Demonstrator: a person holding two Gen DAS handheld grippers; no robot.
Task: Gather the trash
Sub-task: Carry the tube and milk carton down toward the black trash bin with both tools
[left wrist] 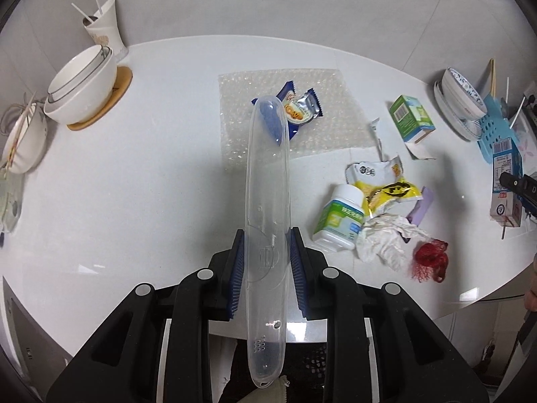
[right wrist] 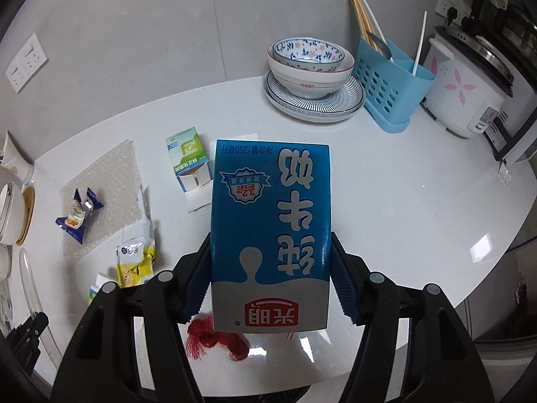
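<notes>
- Left gripper [left wrist: 266, 262]: jaws clamped on a long clear plastic case [left wrist: 267, 208], which runs straight ahead past the fingertips and back under the camera.
- Right gripper [right wrist: 270, 278]: jaws clamped on both side faces of a blue milk carton [right wrist: 270, 235], held above the table, print upside down to the camera.
- Beyond the tip of the clear case: a blue snack wrapper [left wrist: 297, 109] lying on a sheet of bubble wrap [left wrist: 322, 117].
- Right of the left jaws, on the table: white pill bottle [left wrist: 339, 220] on its side, touching a crumpled tissue [left wrist: 382, 235]; just ahead of both, a torn yellow wrapper [left wrist: 386, 184]; further right, a clump of red mesh netting [left wrist: 431, 260].
- Ahead and right of that cluster: small green-and-white box [left wrist: 411, 117], flap open, with torn paper scraps just beside it.
- Under the right jaws: the red netting shows directly below the carton.
- Ahead-right of the carton: patterned bowls [right wrist: 310, 63] stacked on a striped plate [right wrist: 352, 100], a blue utensil caddy [right wrist: 391, 90] with chopsticks, then a white rice cooker [right wrist: 466, 87].
- Far left of the left jaws: nested white bowls [left wrist: 82, 87] on a wooden coaster [left wrist: 110, 100], a white cup [left wrist: 104, 28] with sticks behind.
- Surface: glossy white round table [left wrist: 134, 184], against a grey tiled wall [right wrist: 151, 33] with wall sockets [right wrist: 27, 62].
</notes>
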